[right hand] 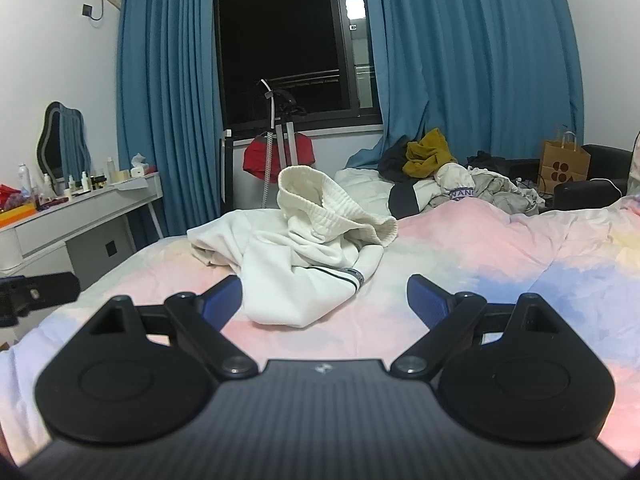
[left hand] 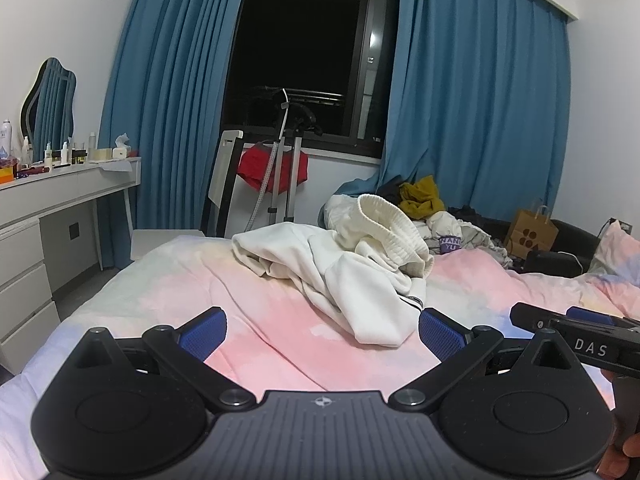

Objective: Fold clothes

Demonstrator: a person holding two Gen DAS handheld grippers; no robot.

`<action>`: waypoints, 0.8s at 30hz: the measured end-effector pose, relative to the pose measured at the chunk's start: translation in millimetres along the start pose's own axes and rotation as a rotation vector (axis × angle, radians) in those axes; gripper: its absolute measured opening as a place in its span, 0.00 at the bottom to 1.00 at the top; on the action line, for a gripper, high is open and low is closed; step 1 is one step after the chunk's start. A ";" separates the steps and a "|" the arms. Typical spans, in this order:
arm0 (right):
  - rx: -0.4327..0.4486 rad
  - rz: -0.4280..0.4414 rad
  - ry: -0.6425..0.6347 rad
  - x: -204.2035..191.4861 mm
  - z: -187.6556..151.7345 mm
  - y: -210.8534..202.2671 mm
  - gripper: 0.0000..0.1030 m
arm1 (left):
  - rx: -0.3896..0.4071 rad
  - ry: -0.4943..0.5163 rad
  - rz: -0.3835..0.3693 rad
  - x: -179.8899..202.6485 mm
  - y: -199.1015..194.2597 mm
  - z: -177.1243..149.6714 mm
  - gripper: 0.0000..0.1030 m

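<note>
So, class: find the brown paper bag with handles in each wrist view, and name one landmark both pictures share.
Left wrist view: the brown paper bag stands at the right edge of the bed, right of the clothes pile and below the right curtain.
Right wrist view: the brown paper bag sits far right, beside a dark seat and behind the pile.
Shared landmark: the mustard-yellow garment topping the pile, left of the bag.
</note>
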State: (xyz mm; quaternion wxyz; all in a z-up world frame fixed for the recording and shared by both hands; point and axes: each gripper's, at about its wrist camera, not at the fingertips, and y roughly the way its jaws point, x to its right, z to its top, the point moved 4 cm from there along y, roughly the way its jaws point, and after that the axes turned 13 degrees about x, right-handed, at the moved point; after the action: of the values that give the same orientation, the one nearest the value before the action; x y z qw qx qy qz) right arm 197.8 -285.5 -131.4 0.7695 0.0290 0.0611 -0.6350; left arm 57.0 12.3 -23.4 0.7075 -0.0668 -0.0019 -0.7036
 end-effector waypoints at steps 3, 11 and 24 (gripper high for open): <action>-0.005 0.004 0.012 0.6 -0.4 -0.1 0.88 | -0.005 0.000 0.001 -0.2 1.2 -2.7 1.00; 0.001 -0.016 0.014 2.8 0.1 0.1 0.88 | -0.024 0.006 0.012 1.9 4.8 -7.6 1.00; -0.010 -0.030 0.006 4.8 -2.5 1.9 0.88 | -0.014 0.061 0.005 10.7 6.7 -17.6 1.00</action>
State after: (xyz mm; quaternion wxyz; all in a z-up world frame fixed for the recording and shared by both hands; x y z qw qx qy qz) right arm 200.5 -289.4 -134.5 0.7600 0.0260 0.0669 -0.6459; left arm 62.1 -0.1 -40.4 0.7083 -0.0503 0.0247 -0.7037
